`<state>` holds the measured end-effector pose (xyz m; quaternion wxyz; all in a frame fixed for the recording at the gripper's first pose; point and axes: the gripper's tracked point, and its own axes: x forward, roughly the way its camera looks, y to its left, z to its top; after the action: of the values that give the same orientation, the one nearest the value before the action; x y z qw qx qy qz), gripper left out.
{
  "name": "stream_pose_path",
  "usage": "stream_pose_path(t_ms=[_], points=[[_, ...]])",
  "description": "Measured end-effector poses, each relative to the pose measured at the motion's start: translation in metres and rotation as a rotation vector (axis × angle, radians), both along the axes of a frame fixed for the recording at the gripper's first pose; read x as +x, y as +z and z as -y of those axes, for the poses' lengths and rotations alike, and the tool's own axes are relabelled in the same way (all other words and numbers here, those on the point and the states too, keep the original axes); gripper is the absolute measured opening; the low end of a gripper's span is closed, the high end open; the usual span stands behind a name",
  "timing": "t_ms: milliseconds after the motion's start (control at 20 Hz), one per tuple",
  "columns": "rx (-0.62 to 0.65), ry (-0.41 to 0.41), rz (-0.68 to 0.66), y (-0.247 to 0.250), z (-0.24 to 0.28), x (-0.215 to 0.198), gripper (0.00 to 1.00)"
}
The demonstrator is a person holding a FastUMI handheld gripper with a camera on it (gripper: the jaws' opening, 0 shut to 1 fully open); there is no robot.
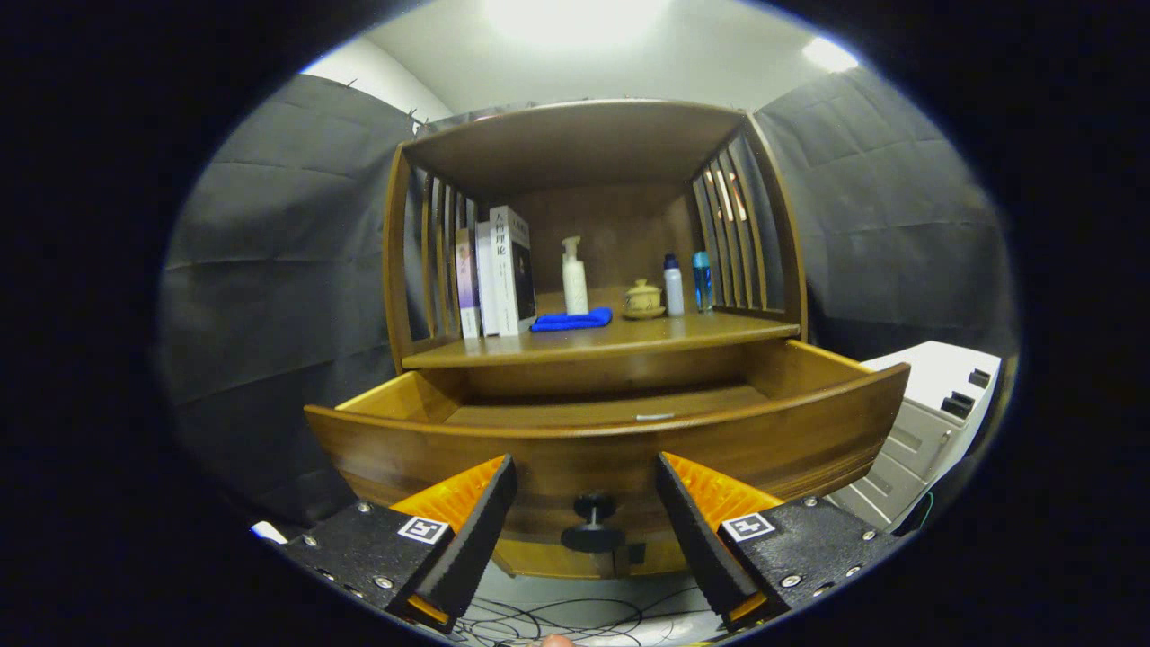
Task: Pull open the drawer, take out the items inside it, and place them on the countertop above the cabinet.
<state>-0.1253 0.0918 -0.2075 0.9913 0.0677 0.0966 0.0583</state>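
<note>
In the open drawer (593,409), one small item (654,417).

— What's around us here?
— Dark cloth walls (269,270) on both sides, a white ceiling (584,54) with bright lights (831,54) above.
— Anything else?
— A pale grey cabinet (925,422) stands at right; cables (575,620) lie on the floor.

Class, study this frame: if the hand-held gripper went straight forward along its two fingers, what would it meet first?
Most likely the dark knob on the drawer front. The hand-held gripper is open, and the knob sits between its fingers, seemingly untouched. Depth is hard to judge in this fisheye view, so the wooden front just behind may follow almost immediately.
</note>
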Motion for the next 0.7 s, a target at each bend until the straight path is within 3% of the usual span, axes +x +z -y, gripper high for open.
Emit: stream_pose_path(t_ms=[300, 550, 700], points=[[-0.103, -0.079, -0.071, 0.033, 0.031, 0.023, 0.94], [-0.049, -0.109, -0.074, 0.065, 0.032, 0.062, 0.94], [-0.096, -0.136, -0.130, 0.063, 0.039, 0.088, 0.94]])
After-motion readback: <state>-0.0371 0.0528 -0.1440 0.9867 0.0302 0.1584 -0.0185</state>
